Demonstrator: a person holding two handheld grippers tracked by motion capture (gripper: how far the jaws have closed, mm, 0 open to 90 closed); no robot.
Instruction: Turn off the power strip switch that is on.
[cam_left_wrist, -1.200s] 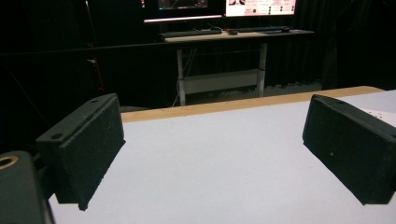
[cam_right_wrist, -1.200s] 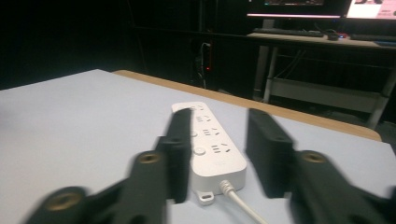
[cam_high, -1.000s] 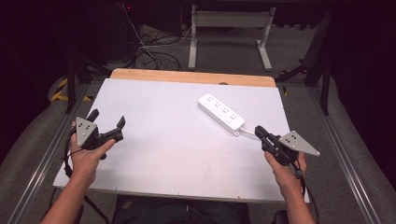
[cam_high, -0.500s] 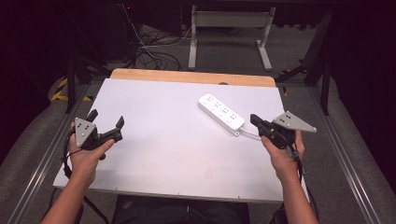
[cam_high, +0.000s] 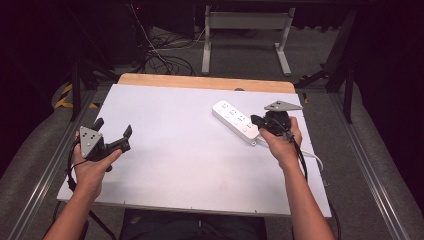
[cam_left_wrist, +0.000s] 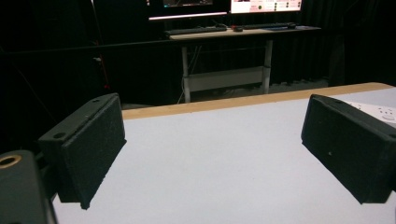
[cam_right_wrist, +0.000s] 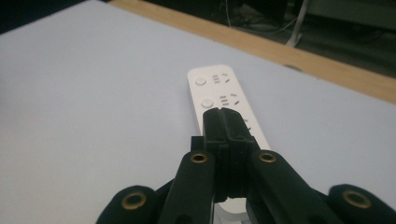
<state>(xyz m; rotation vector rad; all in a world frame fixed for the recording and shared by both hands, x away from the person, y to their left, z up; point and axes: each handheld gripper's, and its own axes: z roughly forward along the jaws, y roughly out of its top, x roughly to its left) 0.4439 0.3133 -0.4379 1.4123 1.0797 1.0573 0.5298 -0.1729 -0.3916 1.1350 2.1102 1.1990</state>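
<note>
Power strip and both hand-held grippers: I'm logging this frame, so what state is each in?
Power strip: lying flat on the white table, sockets up, nothing plugged in, not gripped.
Left hand-held gripper: jaws wide open, empty, held over the table's left side.
Right hand-held gripper: jaws shut together, nothing between them, poised over the strip's near end.

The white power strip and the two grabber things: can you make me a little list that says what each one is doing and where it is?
power strip: white, lies flat on the right part of the table, cord at its near end
table: white top, wooden strip along the far edge
right gripper: jaws shut with nothing between them, tips over the strip's near end; contact cannot be told
left gripper: jaws wide open, holding nothing, over the left part of the table
</note>
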